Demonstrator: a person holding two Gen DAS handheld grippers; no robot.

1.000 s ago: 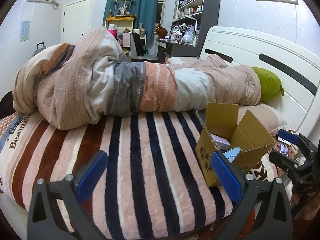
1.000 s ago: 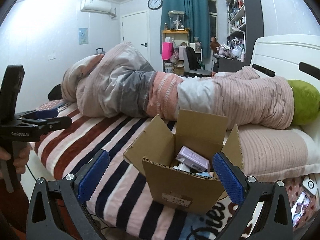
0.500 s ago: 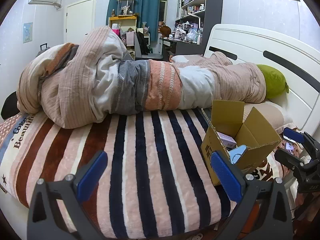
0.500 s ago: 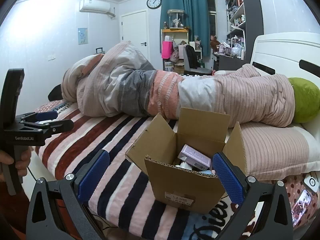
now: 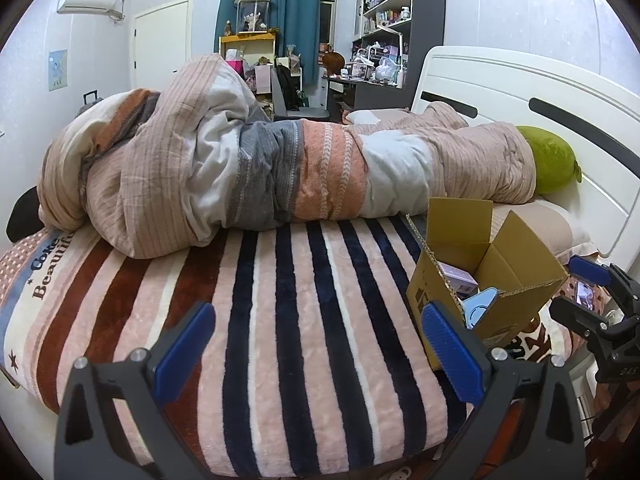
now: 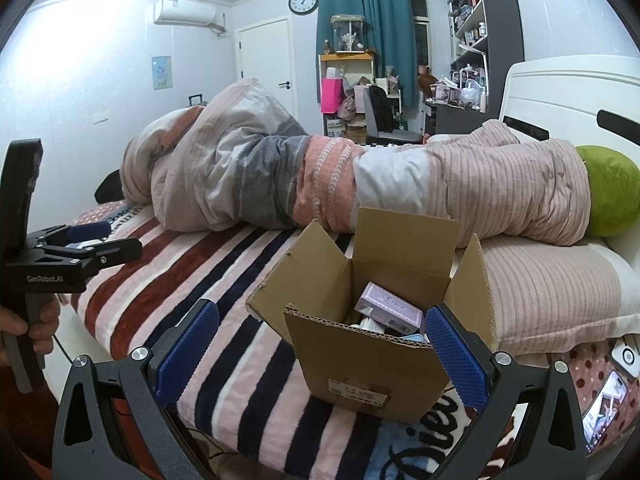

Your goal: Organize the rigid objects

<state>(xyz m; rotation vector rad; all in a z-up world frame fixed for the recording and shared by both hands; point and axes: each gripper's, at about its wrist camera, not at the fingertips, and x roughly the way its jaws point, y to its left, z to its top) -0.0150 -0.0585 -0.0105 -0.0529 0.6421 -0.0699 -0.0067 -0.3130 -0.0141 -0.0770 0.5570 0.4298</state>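
An open cardboard box (image 6: 372, 364) stands on the striped bed blanket (image 5: 304, 320), flaps up. It also shows in the left wrist view (image 5: 496, 276). Inside lie a lilac carton (image 6: 390, 308), a light blue item (image 5: 480, 308) and other things, partly hidden. My right gripper (image 6: 320, 348) is open and empty, just in front of the box. My left gripper (image 5: 316, 348) is open and empty over the blanket, left of the box. Each gripper shows from the side in the other view: the left gripper (image 6: 86, 240) and the right gripper (image 5: 580, 292).
A rolled striped duvet (image 5: 280, 172) lies across the bed behind the box. A green cushion (image 6: 612, 192) and a pillow (image 6: 560, 284) sit by the white headboard (image 5: 540, 92). A phone (image 6: 604, 412) lies at the right on the bed.
Both grippers have drawn back a little from the bed and risen slightly. The box and its contents have not moved.
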